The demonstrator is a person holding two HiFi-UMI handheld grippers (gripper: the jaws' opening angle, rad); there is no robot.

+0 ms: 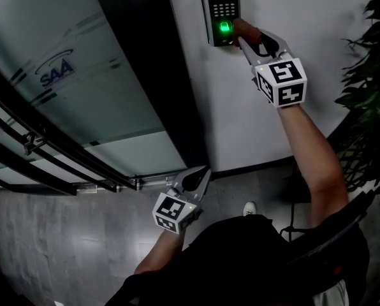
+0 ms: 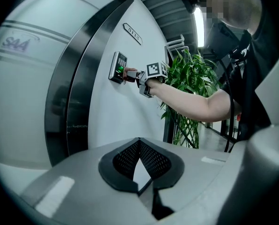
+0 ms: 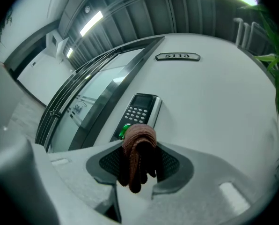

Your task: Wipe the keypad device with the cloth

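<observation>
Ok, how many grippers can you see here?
2. The right gripper is up at the keypad device, shut on the cloth; the left gripper hangs low beside the glass door, jaws together, holding nothing.

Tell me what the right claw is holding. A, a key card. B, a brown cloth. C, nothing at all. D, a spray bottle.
B: the right claw is shut on a folded brown cloth, whose tip is at the green-lit lower part of the keypad device.
</observation>
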